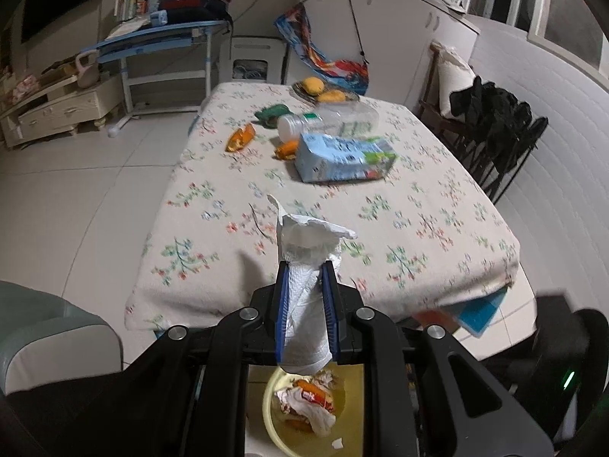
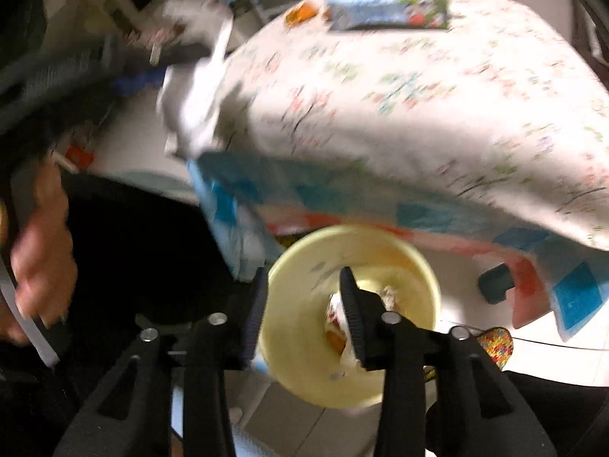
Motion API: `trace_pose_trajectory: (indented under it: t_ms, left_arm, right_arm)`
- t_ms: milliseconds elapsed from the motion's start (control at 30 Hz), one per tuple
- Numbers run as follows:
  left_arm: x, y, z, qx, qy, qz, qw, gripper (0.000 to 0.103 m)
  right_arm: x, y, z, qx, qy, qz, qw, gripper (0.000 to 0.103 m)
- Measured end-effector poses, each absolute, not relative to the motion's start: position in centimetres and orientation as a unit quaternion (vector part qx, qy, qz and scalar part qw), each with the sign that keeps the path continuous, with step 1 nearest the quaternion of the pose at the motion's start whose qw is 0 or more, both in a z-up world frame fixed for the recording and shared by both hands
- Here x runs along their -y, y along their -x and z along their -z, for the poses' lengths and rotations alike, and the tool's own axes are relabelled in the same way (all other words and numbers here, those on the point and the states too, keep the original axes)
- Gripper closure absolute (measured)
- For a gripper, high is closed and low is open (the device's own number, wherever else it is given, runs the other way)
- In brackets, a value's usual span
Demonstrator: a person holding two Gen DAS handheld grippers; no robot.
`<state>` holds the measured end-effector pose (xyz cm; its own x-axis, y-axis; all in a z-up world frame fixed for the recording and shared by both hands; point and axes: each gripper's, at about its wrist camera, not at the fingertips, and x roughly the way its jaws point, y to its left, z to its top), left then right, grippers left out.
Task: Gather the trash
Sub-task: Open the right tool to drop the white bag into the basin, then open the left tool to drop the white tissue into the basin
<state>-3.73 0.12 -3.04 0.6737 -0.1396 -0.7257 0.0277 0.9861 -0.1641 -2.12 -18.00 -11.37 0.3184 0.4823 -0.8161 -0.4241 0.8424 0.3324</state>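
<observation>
Above the yellow bin (image 1: 278, 430), the left claw (image 1: 304, 270) squeezes a white paper towel (image 1: 306, 304). The right claw (image 2: 302, 278) hangs over the bin too, part open, holding nothing. Behind the bin stands the desk (image 1: 228, 228).

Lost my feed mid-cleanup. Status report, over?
Left gripper shut on paper towel, above yellow bin. Right gripper open, empty, over bin. Carton and peels remain on table. Nothing blocking.
</observation>
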Motion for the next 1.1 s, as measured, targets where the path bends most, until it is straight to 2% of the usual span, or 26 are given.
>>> trace_pose_trajectory:
  t_ms: [167, 567, 667, 833, 933, 1100]
  left_arm:
    - [1.4, 4.9, 4.4, -0.428, 0.063, 0.072, 0.898, 0.087]
    - [5.4, 8.4, 7.7, -0.489, 0.019, 0.131, 0.862, 0.086]
    - [5.9, 8.6, 8.0, -0.497, 0.011, 0.137, 0.857, 0.078]
    - [6.1, 8.9, 7.6, -0.487, 0.003, 0.132, 0.864, 0.047]
    - [6.0, 9.0, 7.3, -0.478, -0.001, 0.122, 0.87, 0.036]
    - [5.3, 9.0, 6.6, -0.46, 0.022, 0.114, 0.881, 0.031]
  right_arm:
    - [20.6, 1.7, 9.1, -0.456, -0.084, -0.251, 0.849, 0.045]
    - [23.9, 0.8, 8.4, -0.434, -0.157, -0.218, 0.86, 0.039]
    - [23.9, 0.9, 8.4, -0.432, -0.158, -0.217, 0.861, 0.037]
    - [24.1, 1.1, 8.3, -0.429, -0.161, -0.212, 0.863, 0.036]
    - [24.2, 1.0, 8.4, -0.428, -0.163, -0.209, 0.864, 0.033]
    - [24.2, 1.1, 8.5, -0.429, -0.161, -0.208, 0.864, 0.032]
